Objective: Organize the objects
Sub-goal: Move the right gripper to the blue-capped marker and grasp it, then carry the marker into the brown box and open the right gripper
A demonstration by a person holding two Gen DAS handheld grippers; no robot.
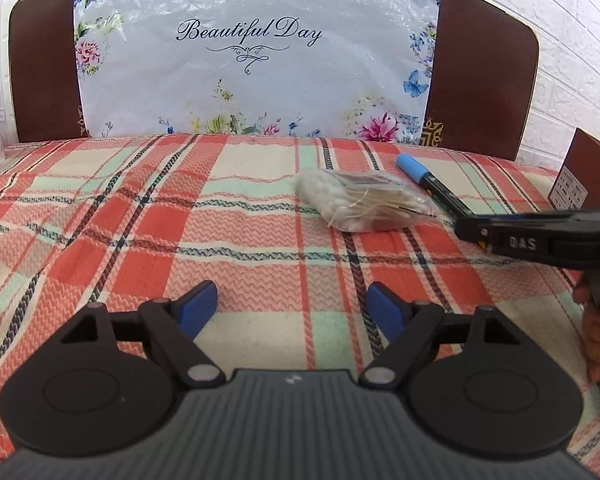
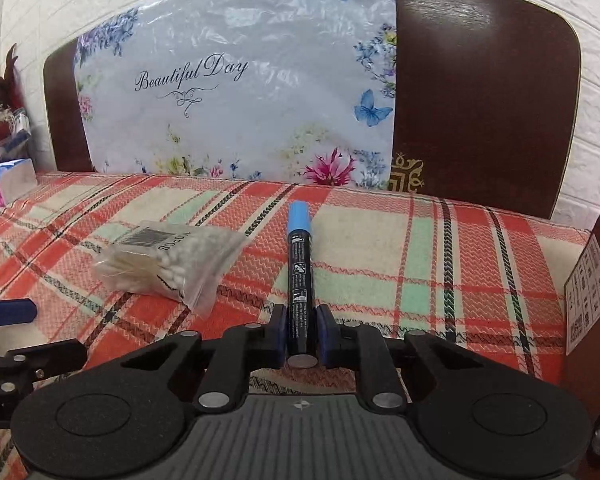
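Note:
A black marker with a blue cap (image 2: pixel 300 264) points away from me, and my right gripper (image 2: pixel 300 330) is shut on its rear end, with the blue pads on both sides of the barrel. The marker also shows in the left wrist view (image 1: pixel 428 182), held by the right gripper (image 1: pixel 470 228) coming in from the right. A clear bag of cotton swabs (image 1: pixel 364 202) lies on the plaid cloth to the left of the marker; it also shows in the right wrist view (image 2: pixel 172 264). My left gripper (image 1: pixel 292 306) is open and empty, low over the cloth, nearer than the bag.
A plaid cloth (image 1: pixel 180 240) covers the surface. A floral "Beautiful Day" sheet (image 1: pixel 252 52) leans on a dark wooden headboard (image 2: pixel 480 100) behind. A brown box with a label (image 2: pixel 592 288) stands at the right edge. Tissue packs and clutter (image 2: pixel 4 184) sit at far left.

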